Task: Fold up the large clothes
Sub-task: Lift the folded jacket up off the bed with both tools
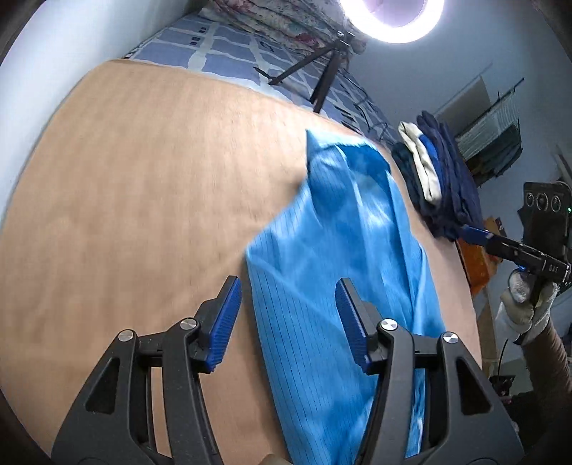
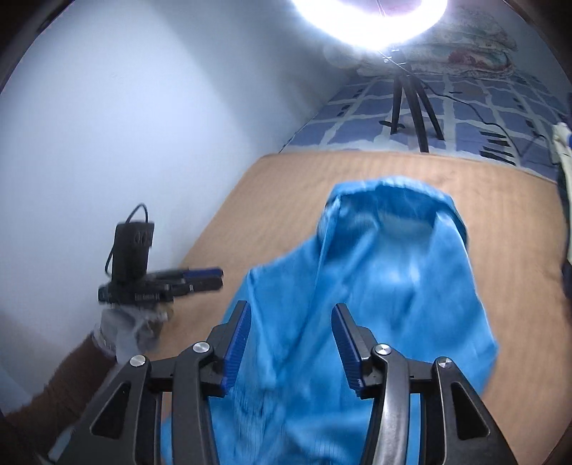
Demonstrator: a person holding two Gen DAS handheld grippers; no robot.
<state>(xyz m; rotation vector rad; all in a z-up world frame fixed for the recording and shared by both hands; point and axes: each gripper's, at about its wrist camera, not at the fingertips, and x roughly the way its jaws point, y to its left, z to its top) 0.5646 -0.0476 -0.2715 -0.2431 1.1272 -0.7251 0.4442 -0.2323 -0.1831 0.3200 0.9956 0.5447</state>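
- Brown board tabletop [image 1: 143, 200] fills most of both wrist views, its far edge meeting a bed with a blue checked sheet [image 1: 221, 60], and a pale wall [image 2: 143, 125] running close along its left side.
- Left half of the tabletop lies bare, giving wide room to that side.
- Bright blue pinstriped garment [image 1: 321, 286] lies rumpled on the tabletop, running from the near edge toward the far side, with a raised, hollow fold at its far end [image 2: 393, 200].
- Left gripper [image 1: 289, 322] has its jaws standing apart above the near part of the garment; the cloth shows between the blue pads but they do not press on it.
- Right gripper [image 2: 289, 343] likewise stands spread over the garment, gripping nothing.
- Gloved hands hold both tools: the right hand [image 1: 525, 304] at the table's right edge, the left hand [image 2: 128, 332] near the wall.
- Stack of folded dark blue and cream clothes [image 1: 432, 179] sits at the table's right edge, just beside the garment's far end.
- Ring light [image 1: 389, 18] on a black tripod [image 2: 411, 103] stands on the bed beyond the far edge.
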